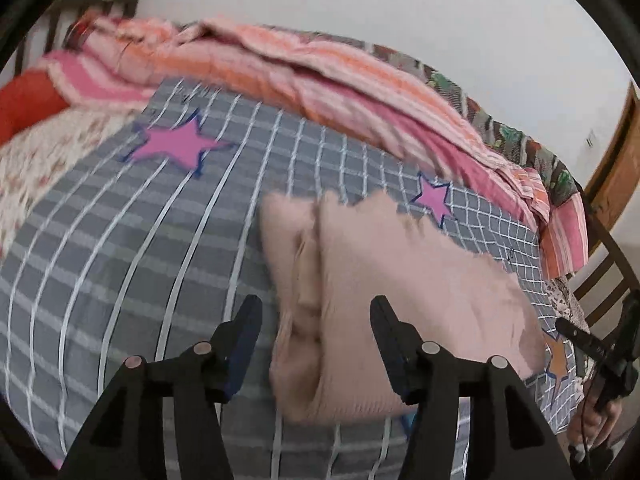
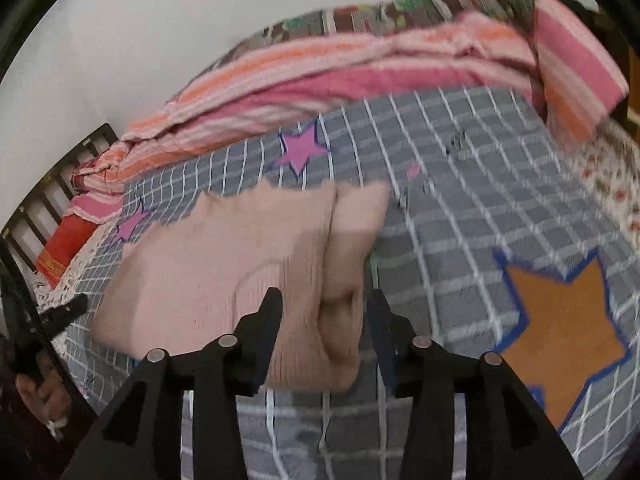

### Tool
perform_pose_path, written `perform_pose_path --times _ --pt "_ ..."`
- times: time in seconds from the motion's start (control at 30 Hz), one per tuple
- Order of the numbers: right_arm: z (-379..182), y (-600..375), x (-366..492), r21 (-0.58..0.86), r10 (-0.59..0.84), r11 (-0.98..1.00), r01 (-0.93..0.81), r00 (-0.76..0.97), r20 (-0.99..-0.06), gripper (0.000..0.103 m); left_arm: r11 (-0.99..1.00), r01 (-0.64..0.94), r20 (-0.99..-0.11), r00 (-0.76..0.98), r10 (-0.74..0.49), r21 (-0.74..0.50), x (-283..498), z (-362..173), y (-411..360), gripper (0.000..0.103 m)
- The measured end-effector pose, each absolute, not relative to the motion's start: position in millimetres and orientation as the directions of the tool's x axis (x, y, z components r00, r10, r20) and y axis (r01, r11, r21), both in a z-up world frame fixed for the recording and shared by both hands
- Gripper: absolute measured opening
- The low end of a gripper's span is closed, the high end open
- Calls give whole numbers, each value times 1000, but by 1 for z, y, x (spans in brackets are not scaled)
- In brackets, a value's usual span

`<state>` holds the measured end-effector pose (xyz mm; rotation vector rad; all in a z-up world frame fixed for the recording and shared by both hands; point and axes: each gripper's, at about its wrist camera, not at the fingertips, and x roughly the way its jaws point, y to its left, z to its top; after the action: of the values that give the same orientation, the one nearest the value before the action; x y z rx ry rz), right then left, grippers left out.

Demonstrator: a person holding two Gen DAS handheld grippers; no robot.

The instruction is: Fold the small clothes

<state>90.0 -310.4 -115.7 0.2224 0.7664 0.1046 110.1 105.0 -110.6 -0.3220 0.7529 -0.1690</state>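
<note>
A pale pink ribbed knit garment (image 1: 400,276) lies partly folded on a grey checked bedsheet (image 1: 120,240) with star patches. It also shows in the right wrist view (image 2: 224,252). My left gripper (image 1: 316,316) is open, its jaws standing to either side of the garment's left bunched edge, just above it. My right gripper (image 2: 326,308) is open over the garment's right bunched edge. The right gripper also shows at the far right of the left wrist view (image 1: 588,344), and the left gripper at the far left of the right wrist view (image 2: 60,312).
A pink and orange striped blanket (image 1: 320,76) lies bunched along the far side of the bed by the white wall. A red pillow (image 1: 24,104) and dark headboard (image 1: 96,4) are at the left. A wooden chair (image 1: 608,264) stands at the right. An orange star patch (image 2: 560,320) lies right of the garment.
</note>
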Motion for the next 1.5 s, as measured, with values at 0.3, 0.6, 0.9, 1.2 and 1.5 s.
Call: perform_pose_path --times 0.3,0.6,0.9,1.2,1.5 --pt "-120 -295 182 200 169 979 -36 685 -708 44 968 77 -694 683 -227 -240 207 -113 66 53" --pt "-162 -284 255 149 128 989 -7 551 -825 19 977 27 -763 619 -184 -213 256 -146 58 7" --pt "-163 -275 268 133 135 990 -46 586 -799 5 981 -20 -736 664 -130 -191 256 -152 72 7" --pt "-135 -254 246 69 86 996 -50 636 -767 39 979 -11 -736 660 -147 -205 242 -142 77 23" --pt "-134 -167 214 98 195 978 -185 640 -743 48 988 -35 -715 694 -85 -152 211 -124 87 40"
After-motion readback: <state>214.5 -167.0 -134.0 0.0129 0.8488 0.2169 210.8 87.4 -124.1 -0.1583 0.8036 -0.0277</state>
